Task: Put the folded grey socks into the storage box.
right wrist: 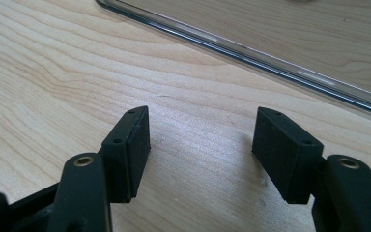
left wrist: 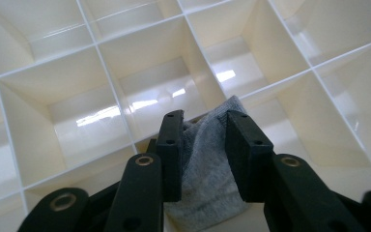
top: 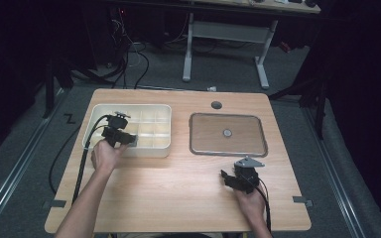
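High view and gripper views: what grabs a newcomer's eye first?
The cream plastic divided organiser box at the table's left, where the left gripper has its black jaws around a grey fabric piece inside a front compartment. To its right lies a flat clear rectangular lid on the light wooden table. In front of the lid, the right gripper rests open over bare wood.

You have a light wooden table (top: 178,193) with a small round dark grommet (top: 216,105) near its far edge. To the right of its middle lies a flat rectangular tray with a metal rim and rounded corners (top: 227,150), and a small round disc (top: 227,133) sits at its centre. Beyond the table you can see the white metal legs of another desk (top: 187,54), black cables (top: 129,54) lying on the grey floor (top: 25,148).
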Available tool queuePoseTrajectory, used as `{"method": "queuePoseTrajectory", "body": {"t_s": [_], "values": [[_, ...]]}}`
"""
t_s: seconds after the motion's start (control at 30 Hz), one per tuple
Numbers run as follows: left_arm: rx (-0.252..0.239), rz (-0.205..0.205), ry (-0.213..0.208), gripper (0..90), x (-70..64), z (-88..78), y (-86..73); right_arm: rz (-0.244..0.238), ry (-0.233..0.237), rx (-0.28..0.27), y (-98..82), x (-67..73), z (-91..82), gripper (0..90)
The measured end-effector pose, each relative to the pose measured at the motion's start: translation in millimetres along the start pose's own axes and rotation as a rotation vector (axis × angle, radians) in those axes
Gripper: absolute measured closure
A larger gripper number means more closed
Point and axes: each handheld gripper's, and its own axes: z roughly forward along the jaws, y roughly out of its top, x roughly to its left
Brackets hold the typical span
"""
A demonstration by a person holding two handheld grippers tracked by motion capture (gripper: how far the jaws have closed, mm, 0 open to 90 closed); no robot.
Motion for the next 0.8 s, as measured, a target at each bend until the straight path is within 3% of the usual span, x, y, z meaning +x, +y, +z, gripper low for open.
{"method": "queuePoseTrajectory", "body": {"t_s": [0.07,0.2,0.33,0.43,0.63,0.8], "values": [[0.021,0.015,0.019,68.0,-1.7,3.2,2.6,0.000,0.000,0.000,0.0,0.0,0.0,38.8],[0.007,0.022,0.026,68.9,-1.1,5.5,2.4,0.000,0.000,0.000,0.0,0.1,0.0,38.8],[0.024,0.060,0.073,69.3,-7.6,6.3,0.7,-0.001,0.000,0.000,0.0,0.0,0.0,38.7],[0.024,0.045,0.062,69.0,-6.6,6.1,-1.5,-0.001,0.000,0.000,-0.1,0.0,-0.1,38.8],[0.062,0.063,0.054,70.7,-7.4,6.5,-1.3,0.000,0.000,0.001,-0.1,0.1,-0.1,38.8],[0.075,0.052,0.043,72.1,-6.2,8.8,-0.2,0.000,0.000,0.001,0.0,0.0,-0.1,38.8]]}}
